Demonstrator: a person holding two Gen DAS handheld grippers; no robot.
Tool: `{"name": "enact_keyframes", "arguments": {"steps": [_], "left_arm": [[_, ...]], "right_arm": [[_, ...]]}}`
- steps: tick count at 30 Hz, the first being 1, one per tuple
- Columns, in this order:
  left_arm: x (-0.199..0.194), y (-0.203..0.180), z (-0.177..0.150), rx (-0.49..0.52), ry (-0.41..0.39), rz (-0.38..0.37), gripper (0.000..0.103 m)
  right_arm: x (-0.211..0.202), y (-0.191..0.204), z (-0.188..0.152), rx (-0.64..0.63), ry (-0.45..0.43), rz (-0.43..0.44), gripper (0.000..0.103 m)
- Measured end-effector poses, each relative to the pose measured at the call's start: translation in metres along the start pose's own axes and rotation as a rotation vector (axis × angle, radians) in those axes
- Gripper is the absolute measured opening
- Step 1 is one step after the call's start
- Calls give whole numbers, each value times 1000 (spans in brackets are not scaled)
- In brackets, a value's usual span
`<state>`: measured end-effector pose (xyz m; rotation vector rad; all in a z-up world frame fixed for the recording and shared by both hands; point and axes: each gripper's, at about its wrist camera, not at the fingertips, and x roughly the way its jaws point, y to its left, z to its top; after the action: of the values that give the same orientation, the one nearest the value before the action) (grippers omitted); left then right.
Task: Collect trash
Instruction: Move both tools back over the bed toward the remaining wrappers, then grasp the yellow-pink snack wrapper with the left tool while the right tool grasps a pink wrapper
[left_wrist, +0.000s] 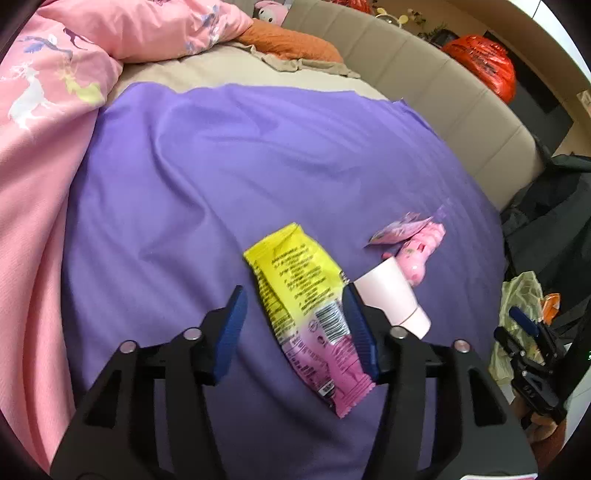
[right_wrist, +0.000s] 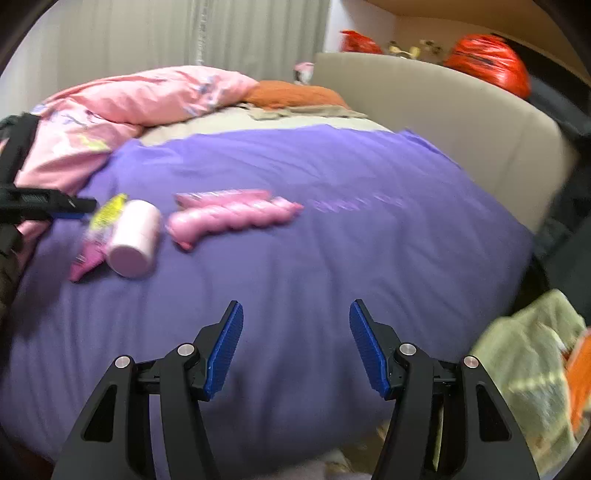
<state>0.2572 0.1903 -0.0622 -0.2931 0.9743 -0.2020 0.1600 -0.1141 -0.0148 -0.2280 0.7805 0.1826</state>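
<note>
**Both grippers spread and empty above the purple sheet, trash not yet lifted**

The left gripper (left_wrist: 295, 325), low in its frame, has its blue pads apart with nothing clamped; the yellow-and-pink snack wrapper (left_wrist: 299, 306) lies flat between them at lower centre, its right edge just beside the right pad. Touching the wrapper on its right is a pale pink cup (left_wrist: 388, 295) on its side, and beyond that, right of centre, a pink packet (left_wrist: 413, 240). The right gripper (right_wrist: 295, 347) likewise stands released, holding nothing, over bare purple sheet (right_wrist: 332, 240) at bottom centre. A light green bag (right_wrist: 532, 354) shows at the lower right edge, likely the collecting bag. By my reading all three items remain to be gathered; the wrapper looks first.
</note>
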Motion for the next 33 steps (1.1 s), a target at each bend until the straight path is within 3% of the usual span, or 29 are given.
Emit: {"name": "enact_keyframes", "arguments": {"steps": [4, 8, 12, 14, 19, 22, 28, 33], "left_arm": [[3, -8, 5, 30, -15, -45, 53], [7, -15, 5, 83, -12, -55, 53], [11, -9, 6, 82, 8, -56, 53], [11, -3, 8, 62, 10, -64, 53], [10, 8, 12, 24, 5, -79, 53], [10, 12, 13, 4, 4, -94, 53], [7, 8, 12, 18, 0, -111, 53], [11, 5, 12, 27, 10, -112, 53]], "right_arm": [[19, 16, 31, -26, -14, 72, 57], [50, 21, 69, 43, 8, 144, 57], [94, 30, 99, 97, 67, 184, 57], [118, 37, 108, 103, 126, 164, 56], [152, 52, 115, 117, 184, 200, 56], [159, 65, 114, 53, 190, 177, 56], [147, 72, 101, -115, 191, 135, 56], [131, 52, 90, -126, 202, 112, 55]]}}
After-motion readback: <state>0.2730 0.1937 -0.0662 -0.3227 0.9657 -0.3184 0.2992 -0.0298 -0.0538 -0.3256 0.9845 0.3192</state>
